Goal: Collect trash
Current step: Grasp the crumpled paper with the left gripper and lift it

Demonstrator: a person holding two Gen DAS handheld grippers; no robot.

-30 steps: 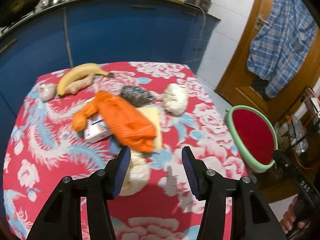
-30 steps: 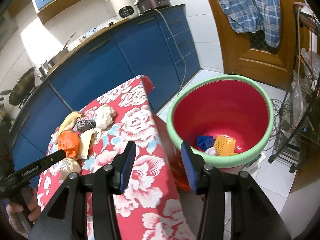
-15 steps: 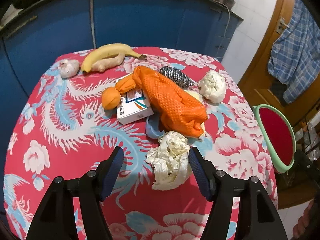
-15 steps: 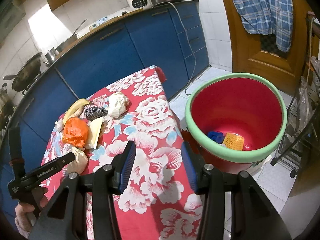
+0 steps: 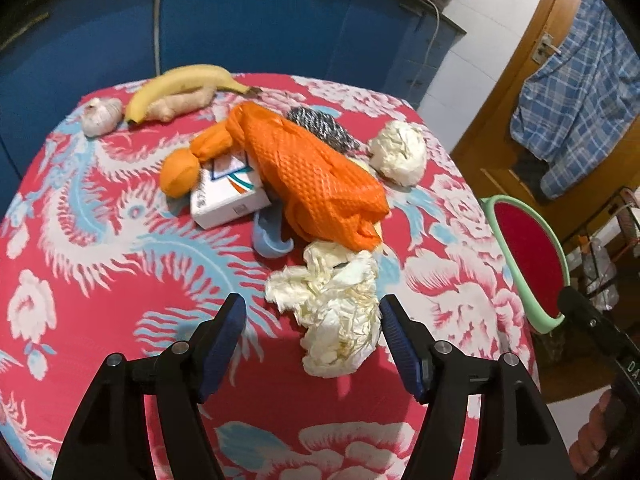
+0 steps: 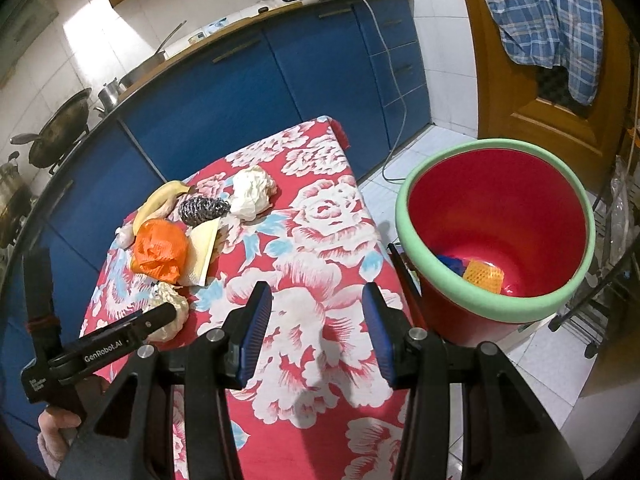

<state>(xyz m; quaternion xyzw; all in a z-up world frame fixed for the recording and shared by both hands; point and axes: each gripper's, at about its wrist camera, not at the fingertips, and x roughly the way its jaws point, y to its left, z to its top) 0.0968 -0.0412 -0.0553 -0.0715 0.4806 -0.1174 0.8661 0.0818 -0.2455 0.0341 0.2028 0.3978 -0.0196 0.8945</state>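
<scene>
Left gripper (image 5: 310, 316): spread wide, nothing pinched; jaws have just been opening, with the near crumpled paper wad between the blue pads, closer to the right pad, contact with it not clear.
Near paper wad (image 5: 334, 308): cream-white, crumpled, lying on the floral tablecloth (image 5: 100, 260) at the near end of the clutter, just in front of the orange mesh bag.
Right gripper (image 6: 316, 328): jaws parted, empty, held over bare cloth near the table edge beside the bin.
Bin (image 6: 424, 264): red tub with pale green rim, on the floor just beside the table; something blue and a yellow mesh piece (image 6: 482, 274) at the bottom.
Orange mesh bag (image 5: 316, 172): lying across a white carton (image 5: 228, 196), knotted end pointing toward the banana.
Other paper wad (image 5: 398, 152): white, near the far right of the table, beside a steel scourer (image 5: 324, 126).
Far edge: banana (image 5: 184, 84), ginger root (image 5: 180, 104) touching it, garlic bulb (image 5: 100, 114) just beside.
Blue scrap (image 5: 270, 236): partly tucked under the orange bag.
Person: hand (image 6: 60, 432) gripping the left gripper's handle, low in the right wrist view.
</scene>
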